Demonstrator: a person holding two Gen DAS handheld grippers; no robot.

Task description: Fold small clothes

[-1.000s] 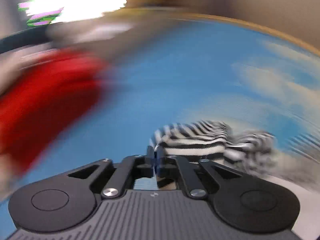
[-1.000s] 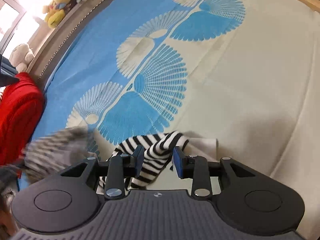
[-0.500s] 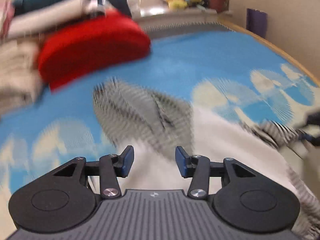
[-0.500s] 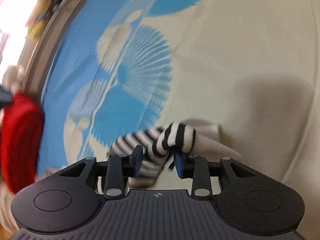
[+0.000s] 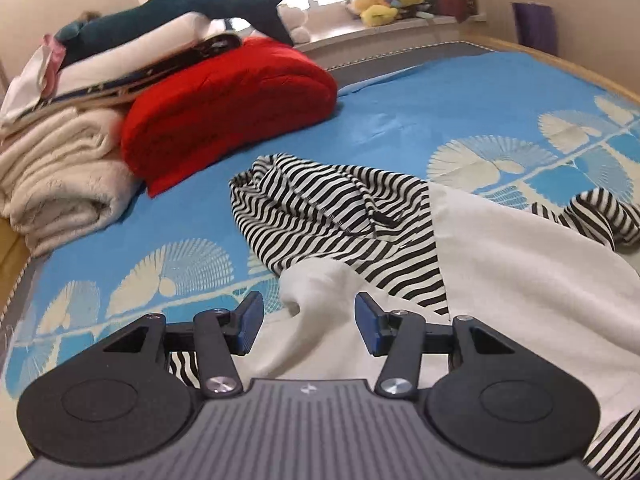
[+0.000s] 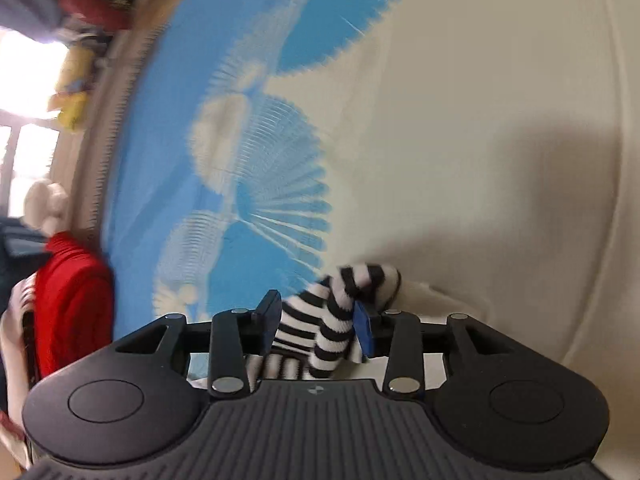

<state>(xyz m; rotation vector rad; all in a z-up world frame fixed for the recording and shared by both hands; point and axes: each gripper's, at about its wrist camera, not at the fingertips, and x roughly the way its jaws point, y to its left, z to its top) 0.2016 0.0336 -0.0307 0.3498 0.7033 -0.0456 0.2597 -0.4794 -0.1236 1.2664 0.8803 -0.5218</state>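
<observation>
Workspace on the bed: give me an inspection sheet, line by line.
Surface: bed sheet, blue with cream fan shapes, cream further along.
Job's things: striped garment, black-and-white stripes with white panels, spread loosely; a sleeve sits in the right claw.
Clutter: red folded blanket, cream towels and a stack of bedding beside it; dark plush shark on top.
Grippers: left claw opening, pads clear of the white fold between them; right claw opening, striped sleeve between the pads, seemingly touching both.
Cables: nothing seen.
Surroundings: window ledge with yellow plush toys, beige wall.
</observation>
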